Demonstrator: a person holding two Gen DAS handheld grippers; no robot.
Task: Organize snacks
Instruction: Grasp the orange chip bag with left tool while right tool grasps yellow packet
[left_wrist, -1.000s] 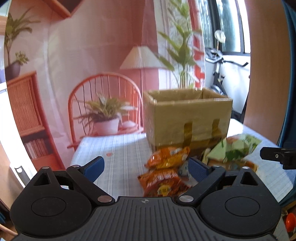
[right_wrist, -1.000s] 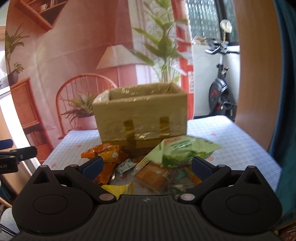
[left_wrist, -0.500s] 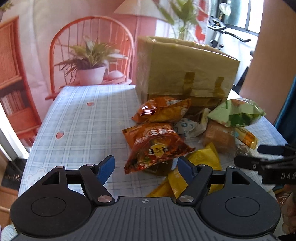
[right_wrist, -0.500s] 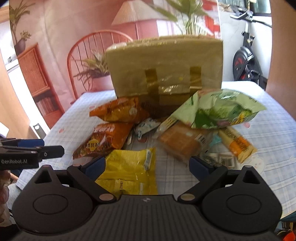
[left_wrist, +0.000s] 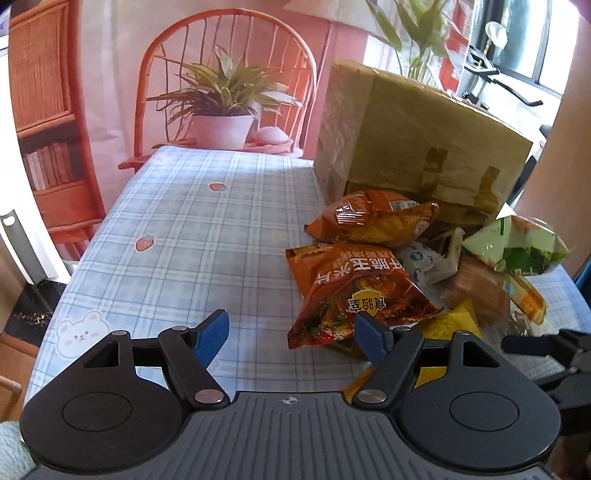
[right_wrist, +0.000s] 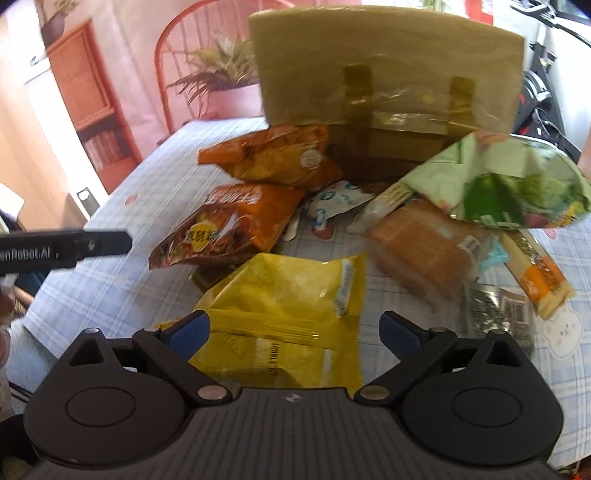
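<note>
i am counting the snacks heaped on the worktop (left_wrist: 192, 229): two orange bags, one yellow packet (right_wrist: 291, 295), one green-and-white bag (right_wrist: 517, 184), one brownish wrapped block (right_wrist: 424, 247), one small white-and-blue sachet (right_wrist: 336, 199), one long orange-and-cream stick pack (right_wrist: 535, 273) and one dark crinkled packet (right_wrist: 495, 314) i cannot read. one cardboard box (left_wrist: 417, 136) is standing just behind the heap, with two strips of tape on its near wall. beyond the worktop one chair (left_wrist: 225, 74) is carrying one potted plant (left_wrist: 221, 122).

the near orange bag (left_wrist: 351, 291) is lying flat with its long axis running from the box side down toward me, its print upside down to my left camera. the far orange bag (left_wrist: 373, 221) is lying crosswise, touching the box foot. the yellow packet is lying flat with its long axis running toward me, its near end under my right tool.

i am holding both tools tilted down over the heap. my left hand-held gripper (left_wrist: 291, 336) is standing partly open after narrowing a moment ago; its right pad is just beside the near orange bag's lower corner, nothing pinched. my right hand-held gripper (right_wrist: 295, 330) is spread wide, the yellow packet's near end lying between its pads without being squeezed.
</note>
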